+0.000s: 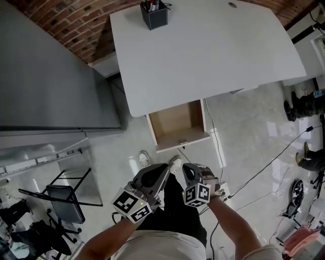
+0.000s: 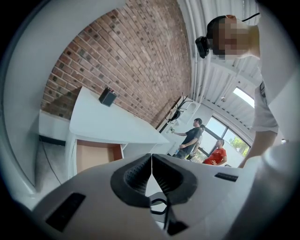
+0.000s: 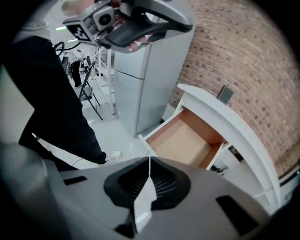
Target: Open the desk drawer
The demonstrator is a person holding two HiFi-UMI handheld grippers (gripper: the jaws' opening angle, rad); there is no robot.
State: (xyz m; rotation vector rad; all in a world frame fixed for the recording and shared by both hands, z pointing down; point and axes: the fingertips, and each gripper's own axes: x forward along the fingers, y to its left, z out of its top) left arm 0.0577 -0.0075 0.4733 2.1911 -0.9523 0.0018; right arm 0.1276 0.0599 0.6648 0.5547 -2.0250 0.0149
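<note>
Head view: drawer (image 1: 179,125) stands pulled out under the near edge of the white desk (image 1: 213,56), pen holder (image 1: 154,15) at the desk's far edge, left gripper (image 1: 163,170) and right gripper (image 1: 189,171) side by side close to the person's body, well apart from the drawer. Left gripper view: jaws pressed pad to pad, gripping nothing, open drawer (image 2: 93,157) beyond at left. Right gripper view: jaws likewise together and gripping nothing, drawer's wooden inside (image 3: 185,140) beyond them.

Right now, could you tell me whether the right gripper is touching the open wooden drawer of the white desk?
Apart. The head view shows a strip of pale floor between the right gripper and the front of the open wooden drawer.
</note>
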